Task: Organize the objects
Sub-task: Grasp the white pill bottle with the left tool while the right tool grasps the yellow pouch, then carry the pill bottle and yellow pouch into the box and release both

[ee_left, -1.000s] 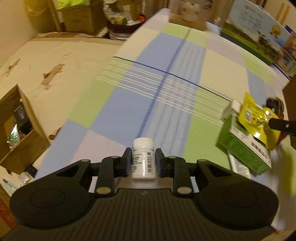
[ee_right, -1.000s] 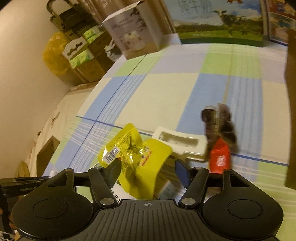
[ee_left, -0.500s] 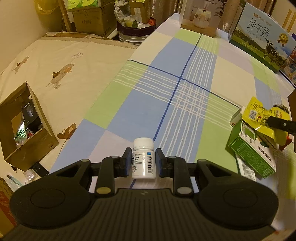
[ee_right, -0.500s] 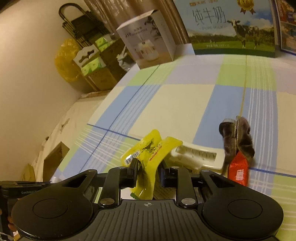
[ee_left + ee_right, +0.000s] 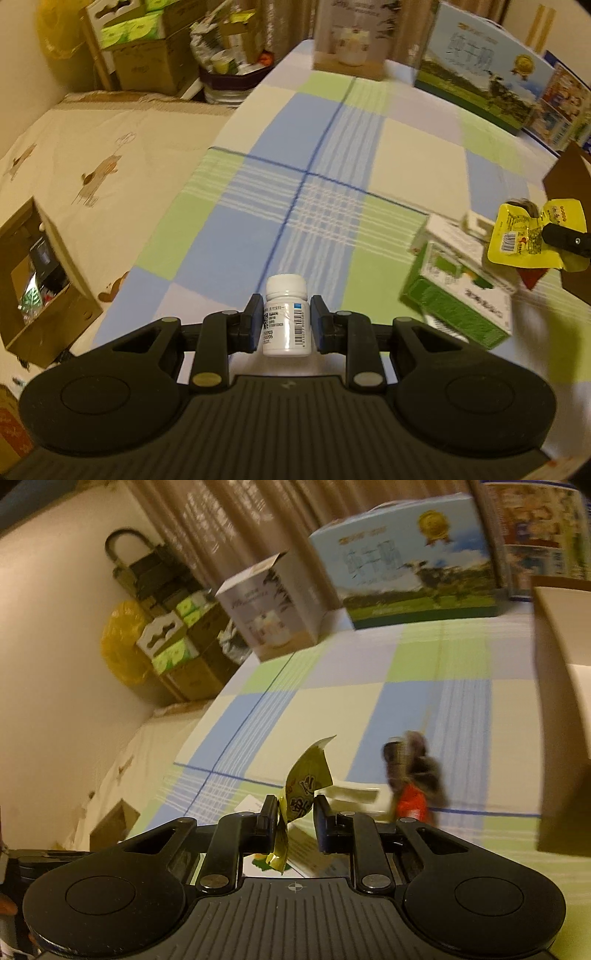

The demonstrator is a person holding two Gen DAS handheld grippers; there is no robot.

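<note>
My left gripper is shut on a small white pill bottle with a white cap, held upright above the checked tablecloth. My right gripper is shut on a crumpled yellow snack packet and holds it lifted off the table; the packet and one right fingertip also show at the right of the left wrist view. Below the packet lie a green and white box, a white tray-like piece, a red packet and a dark blurred item.
A brown cardboard box stands at the right. A milk carton box and a white appliance box stand at the table's far end. An open carton sits on the floor at left, beside a beige sheet.
My right gripper closed on the yellow packet and lifted it upward and to the right. My left gripper rose and tilted up with the bottle still held.
</note>
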